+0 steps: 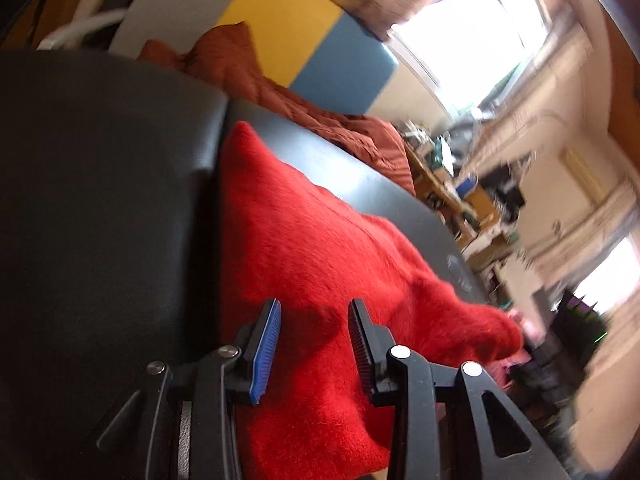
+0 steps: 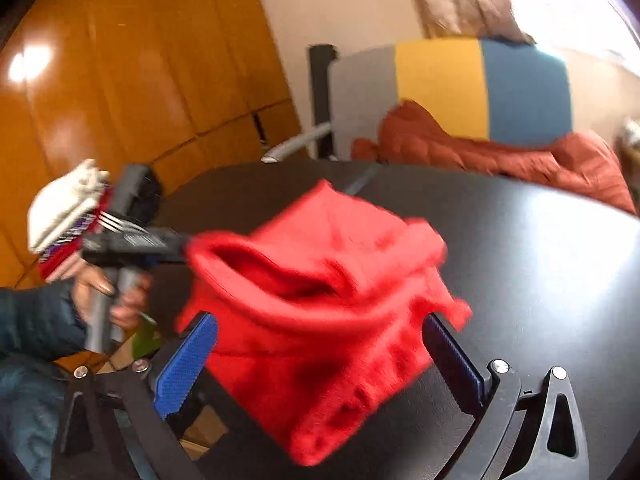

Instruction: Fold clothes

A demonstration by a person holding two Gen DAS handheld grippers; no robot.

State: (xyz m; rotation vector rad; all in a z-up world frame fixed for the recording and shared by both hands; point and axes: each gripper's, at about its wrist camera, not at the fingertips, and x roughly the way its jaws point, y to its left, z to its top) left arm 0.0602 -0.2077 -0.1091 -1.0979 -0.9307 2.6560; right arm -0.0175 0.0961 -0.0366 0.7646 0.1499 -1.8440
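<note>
1. A black table (image 2: 540, 264) is bearing the load, with a rust-orange quilt (image 2: 500, 152) bunching along its far edge.
2. A red sweater (image 2: 320, 296) is lying crumpled on the table (blurred in the right wrist view).
3. The right gripper (image 2: 320, 364) is hanging over it, jaws wide apart.
4. The left gripper (image 1: 314, 354) is hovering above the sweater, jaws apart, gripping nothing.

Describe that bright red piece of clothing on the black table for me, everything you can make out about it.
The red garment looks like a fuzzy, thick knit, perhaps wool, plain red throughout. It lies bunched and partly folded on the black table, with an open fold gaping at its upper side. In the left wrist view it spreads flat, tapering to a point. Its ribbed-looking edge sits between the right gripper and its open fingers. Motion blur hides finer detail.
</note>
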